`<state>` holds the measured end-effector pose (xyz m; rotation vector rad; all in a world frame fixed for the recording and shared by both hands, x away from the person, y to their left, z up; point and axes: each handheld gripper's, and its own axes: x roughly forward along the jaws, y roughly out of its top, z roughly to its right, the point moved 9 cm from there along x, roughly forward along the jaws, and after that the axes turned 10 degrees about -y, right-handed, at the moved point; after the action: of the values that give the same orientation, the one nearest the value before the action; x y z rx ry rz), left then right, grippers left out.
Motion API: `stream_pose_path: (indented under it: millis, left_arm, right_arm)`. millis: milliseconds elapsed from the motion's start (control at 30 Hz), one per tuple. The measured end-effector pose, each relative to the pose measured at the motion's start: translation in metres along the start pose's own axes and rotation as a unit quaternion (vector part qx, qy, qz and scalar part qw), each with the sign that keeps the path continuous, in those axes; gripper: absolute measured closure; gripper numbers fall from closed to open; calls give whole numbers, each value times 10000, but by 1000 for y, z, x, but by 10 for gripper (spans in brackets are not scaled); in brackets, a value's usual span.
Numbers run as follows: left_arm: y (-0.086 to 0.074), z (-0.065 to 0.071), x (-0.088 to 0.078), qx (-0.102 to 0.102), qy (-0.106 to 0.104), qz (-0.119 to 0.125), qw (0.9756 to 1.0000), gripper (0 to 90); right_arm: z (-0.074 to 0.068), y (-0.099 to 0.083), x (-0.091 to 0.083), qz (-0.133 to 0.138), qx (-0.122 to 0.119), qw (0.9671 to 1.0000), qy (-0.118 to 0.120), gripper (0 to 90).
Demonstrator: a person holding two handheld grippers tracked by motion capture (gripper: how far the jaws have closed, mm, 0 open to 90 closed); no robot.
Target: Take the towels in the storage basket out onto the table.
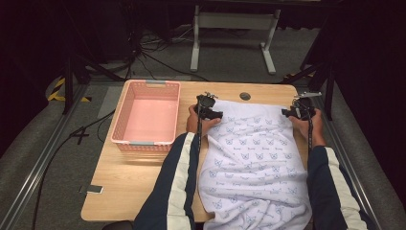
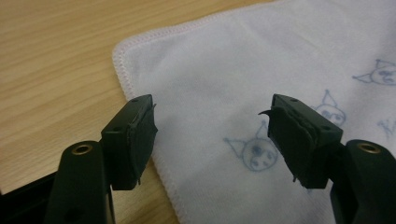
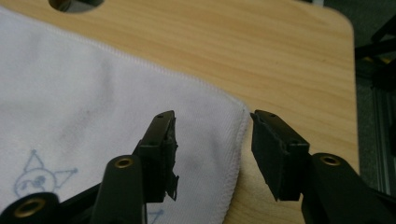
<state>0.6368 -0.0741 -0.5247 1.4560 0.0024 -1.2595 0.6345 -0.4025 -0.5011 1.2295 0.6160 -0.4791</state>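
**Both hand-held grippers spread over the far corners of a printed cloth**

Sleeves of dark blue with a white stripe come in from the bottom of the high view, one on either side of a white cloth (image 1: 253, 163) printed with small blue cat-like faces. That cloth lies on the wooden table (image 1: 124, 187), its near end hanging over the person's edge and its far end reaching toward a round hole (image 1: 245, 96) in the tabletop.

At the cloth's far left corner sits the left hand-held gripper (image 1: 208, 111). In the left gripper view its black jaws stand wide apart above the stitched corner, one jaw over bare wood and the other over fabric, with nothing between them.

At the far right corner sits the right hand-held gripper (image 1: 300, 110). In the right gripper view its jaws are likewise spread, straddling the cloth's hemmed edge and gripping nothing.

Left of the cloth, a pink plastic basket (image 1: 120, 125) rests on the table, well apart from both grippers. A small grey object (image 1: 94, 189) lies near the table's front left edge.
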Motion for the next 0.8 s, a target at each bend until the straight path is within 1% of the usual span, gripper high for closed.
stream_pose_path:
  millis: [33, 67, 100, 133, 167, 200, 233, 267, 300, 333, 367, 433, 467, 500, 567, 600, 633, 667, 700, 733, 767, 800]
  left_arm:
    - [0, -1, 0, 5, -17, 39, 10000, 332]
    - [0, -2, 0, -30, 25, 43, 10000, 338]
    - [0, -4, -1, -4, 87, 32, 10000, 352]
    - [0, -6, -1, -41, 121, 71, 9999, 356]
    - [0, -8, -3, -116, 143, 119, 9998, 355]
    - [0, -12, -4, -143, 194, 157, 9996, 351]
    - [0, -15, -5, -199, 317, 216, 9991, 345]
    - [0, -21, -7, -252, 565, 246, 9978, 305]
    - [-2, -22, -7, -246, 590, 211, 9977, 269]
    - [-4, -23, -6, -254, 590, 133, 9978, 283]
    - [-4, -23, -5, -204, 543, 139, 9982, 267]
    - [-4, -22, -5, -171, 526, 116, 9984, 272]
    - [-4, -22, -5, -134, 574, 70, 9982, 281]
    - [-4, -22, -6, -137, 591, 73, 9981, 299]
    - [-4, -21, -8, -115, 532, 109, 9985, 386]
    - [-4, -20, -9, -109, 455, 105, 9988, 487]
    - [-4, -20, -9, -109, 455, 105, 9988, 583]
    - [-4, -20, -11, -82, 396, 71, 9992, 623]
    - [-5, -19, -11, -87, 303, 21, 9995, 696]
    - [-6, -18, -11, -96, 242, 26, 9997, 766]
    - [-6, -17, -11, -99, 182, 43, 9998, 817]
    - [-6, -16, -12, -58, 183, 17, 9998, 839]
  right_arm:
    - [2, -1, 3, -125, 93, 9999, -28, 460]
    - [3, 0, 4, -164, 224, 9996, -22, 433]
    - [5, 2, 5, -156, 373, 9992, -29, 429]
    - [6, 3, 5, -88, 422, 9990, -74, 443]
    - [5, 4, 6, -62, 397, 9992, -50, 427]
    - [3, 2, 8, -127, 383, 9992, 7, 410]
    - [0, -1, 10, -243, 355, 9991, 50, 396]
    - [-1, -5, 13, -373, 301, 9988, 39, 379]
    - [0, -6, 14, -336, 407, 9986, 66, 378]
    - [0, -6, 14, -322, 461, 9984, 75, 373]
    - [0, -7, 14, -333, 494, 9982, 112, 373]
    - [0, -7, 14, -333, 441, 9984, 102, 382]
    - [0, -7, 13, -364, 427, 9984, 120, 425]
    - [-2, -6, 12, -373, 397, 9983, 190, 477]
    - [-6, -6, 10, -413, 319, 9982, 293, 565]
    - [-7, -5, 9, -424, 290, 9981, 327, 611]
    - [-9, -6, 8, -461, 308, 9976, 403, 668]
    - [-11, -6, 7, -476, 298, 9973, 482, 740]
    - [-13, -6, 6, -490, 310, 9967, 574, 784]
    - [-14, -6, 5, -516, 322, 9961, 632, 824]
    - [-15, -6, 5, -517, 295, 9960, 664, 831]
    - [-15, -6, 5, -521, 301, 9958, 686, 846]
